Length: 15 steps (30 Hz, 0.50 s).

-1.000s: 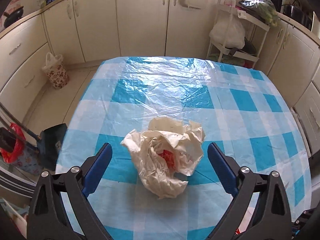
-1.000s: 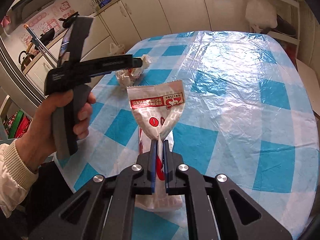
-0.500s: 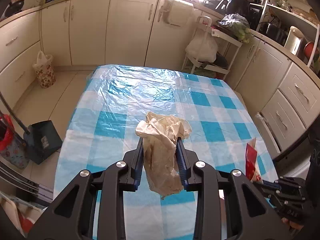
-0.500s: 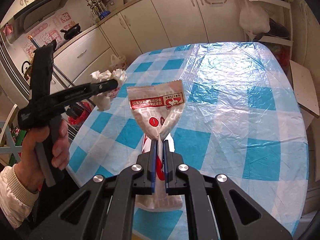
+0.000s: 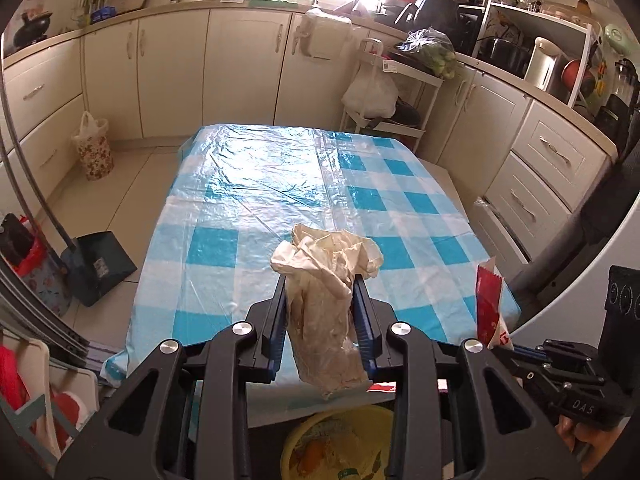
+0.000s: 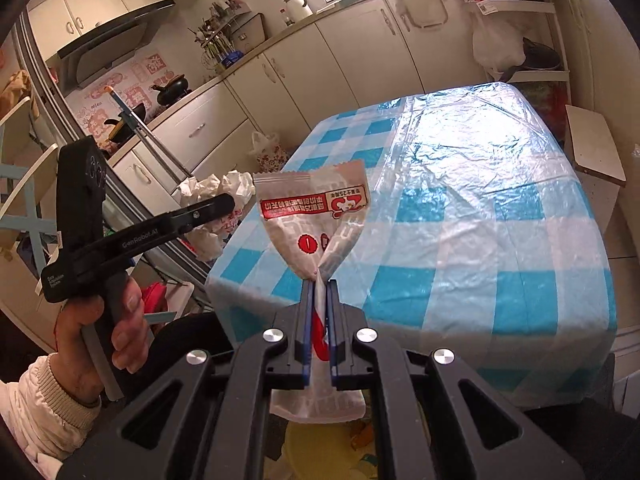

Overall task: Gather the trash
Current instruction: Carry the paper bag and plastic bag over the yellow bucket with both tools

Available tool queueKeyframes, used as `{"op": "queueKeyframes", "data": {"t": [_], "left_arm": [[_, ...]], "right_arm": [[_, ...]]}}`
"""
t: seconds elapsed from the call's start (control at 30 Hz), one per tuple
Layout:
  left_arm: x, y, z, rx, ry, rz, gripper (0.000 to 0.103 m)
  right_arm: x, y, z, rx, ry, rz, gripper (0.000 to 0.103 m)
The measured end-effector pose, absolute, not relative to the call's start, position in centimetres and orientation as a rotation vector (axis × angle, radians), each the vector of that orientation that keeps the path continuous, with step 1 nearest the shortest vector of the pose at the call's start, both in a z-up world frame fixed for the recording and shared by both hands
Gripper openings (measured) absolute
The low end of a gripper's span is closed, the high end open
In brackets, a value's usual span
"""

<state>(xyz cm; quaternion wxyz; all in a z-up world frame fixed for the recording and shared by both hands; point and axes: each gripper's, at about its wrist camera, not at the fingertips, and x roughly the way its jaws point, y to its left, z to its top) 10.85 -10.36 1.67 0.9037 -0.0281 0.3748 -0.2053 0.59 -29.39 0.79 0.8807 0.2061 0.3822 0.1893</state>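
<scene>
1. Left wrist: left gripper clamped on crumpled bag, lifted off the table, past its near edge, above yellow bin.
2. Right wrist: right gripper pinched tight on snack wrapper, off the table's near edge.

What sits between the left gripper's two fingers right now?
The crumpled cream paper bag, pinched between the left gripper's fingers, seen in the left wrist view.
</scene>
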Motion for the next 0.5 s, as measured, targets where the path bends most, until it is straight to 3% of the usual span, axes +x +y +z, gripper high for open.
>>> {"op": "queueKeyframes", "data": {"t": [0.5], "left_arm": [[2.8, -8.4, 3.4, -0.075, 0.739, -0.438, 0.029]], "right_arm": [[-2.1, -21.2, -5.7, 0.18, 1.051, 0.448, 0.011]]}}
